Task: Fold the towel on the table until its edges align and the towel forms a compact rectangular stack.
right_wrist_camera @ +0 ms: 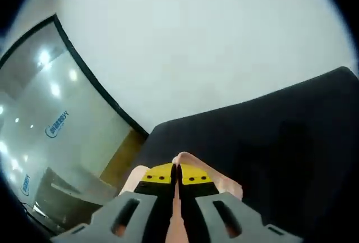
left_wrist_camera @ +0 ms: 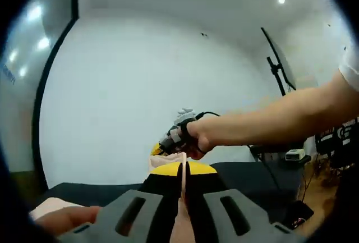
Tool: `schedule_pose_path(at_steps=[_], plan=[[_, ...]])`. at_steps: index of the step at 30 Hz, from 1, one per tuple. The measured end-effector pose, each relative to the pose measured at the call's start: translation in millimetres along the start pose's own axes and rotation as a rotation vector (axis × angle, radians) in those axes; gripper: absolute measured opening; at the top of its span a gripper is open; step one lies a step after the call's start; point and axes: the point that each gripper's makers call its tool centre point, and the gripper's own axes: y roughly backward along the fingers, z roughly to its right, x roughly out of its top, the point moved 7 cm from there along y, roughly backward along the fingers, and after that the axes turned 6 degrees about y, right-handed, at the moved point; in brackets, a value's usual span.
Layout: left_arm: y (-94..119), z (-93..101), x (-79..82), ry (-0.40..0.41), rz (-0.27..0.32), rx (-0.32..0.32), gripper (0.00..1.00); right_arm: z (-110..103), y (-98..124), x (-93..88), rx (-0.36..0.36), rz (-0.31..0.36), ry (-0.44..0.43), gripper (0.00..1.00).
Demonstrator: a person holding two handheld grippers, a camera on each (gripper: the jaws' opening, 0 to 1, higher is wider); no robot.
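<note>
In the left gripper view my left gripper [left_wrist_camera: 183, 171] is shut, with a thin edge of the pale pink towel [left_wrist_camera: 183, 184] pinched upright between its yellow-tipped jaws. More of the towel lies at the lower left over the black table [left_wrist_camera: 247, 175]. Just beyond, a person's hand holds my right gripper [left_wrist_camera: 175, 139] close to the same towel edge. In the right gripper view my right gripper [right_wrist_camera: 176, 171] is shut on the pink towel [right_wrist_camera: 221, 186], which bulges out behind the jaw tips above the black table [right_wrist_camera: 280, 142]. Both grippers are raised and point towards the white wall.
A light stand with a reflector [left_wrist_camera: 279, 63] rises at the right, beside a small table with a white device [left_wrist_camera: 295, 154] and dark equipment [left_wrist_camera: 336, 136]. The person's forearm [left_wrist_camera: 280, 117] crosses from the right. A glass wall with a blue logo [right_wrist_camera: 56, 122] stands left of the table.
</note>
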Motion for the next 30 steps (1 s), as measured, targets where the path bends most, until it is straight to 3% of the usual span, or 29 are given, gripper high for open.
schedule_pose_path(at_steps=[1,3,6,9,11,15,23,30], plan=[[2.7,-6.4,0.8,0.011,-0.002,0.012,0.01,-10.1,-10.4,-0.6,0.007,-0.003,0.008,0.01],[19.4,-45.2,4.8,0.061,-0.006,0.083,0.01,-37.2,-36.4,-6.7,0.031,-0.014,0.029,0.01],[38.0,-86.8,5.2,0.109,-0.006,0.156,0.01,-74.3,-75.5,-20.0,0.091,-0.039,0.047,0.01],[52.7,-124.5,-7.1,0.131,-0.047,0.23,0.01,-99.4,-119.1,-32.8,0.113,-0.072,0.053,0.01],[64.7,-150.0,-13.2,0.186,-0.052,0.278,0.01,-114.9,-149.1,-42.3,0.142,-0.1,0.023,0.01],[86.9,-196.3,-26.6,0.269,-0.066,0.37,0.01,-141.1,-191.7,-64.5,0.155,-0.133,0.032,0.01],[116.5,-255.4,-56.8,0.464,-0.082,0.482,0.01,-184.2,-268.9,-113.3,0.165,-0.221,0.043,0.01],[142.4,-287.7,-71.0,0.531,-0.092,0.567,0.01,-197.5,-320.1,-158.1,0.102,-0.302,0.051,0.01]])
